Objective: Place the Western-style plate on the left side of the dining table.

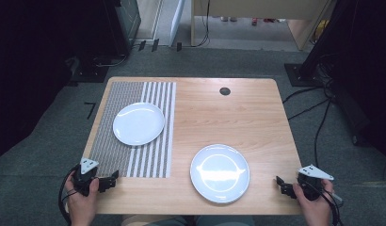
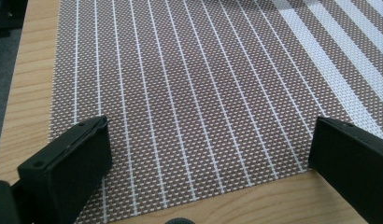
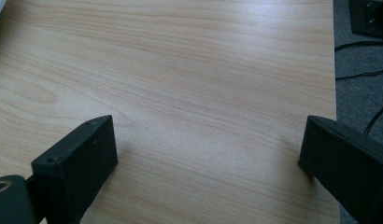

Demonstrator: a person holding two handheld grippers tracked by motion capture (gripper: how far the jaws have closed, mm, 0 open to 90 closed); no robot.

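Gaping wide and empty, left tongs (image 2: 208, 154) overhang the placemat (image 2: 189, 93), right tongs (image 3: 208, 158) bare table (image 3: 180, 70).

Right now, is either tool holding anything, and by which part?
Nothing is held. The left tool is open over the placemat; the right tool is open over bare table.

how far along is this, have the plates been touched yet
Barely begun, by the look of it. One white plate already sits on the striped placemat; the other plate lies on the bare table. Nothing is in hand: the left claw rests open at the placemat's near edge, and the right claw is open at the table's near right corner. Any handling of the plates is left.
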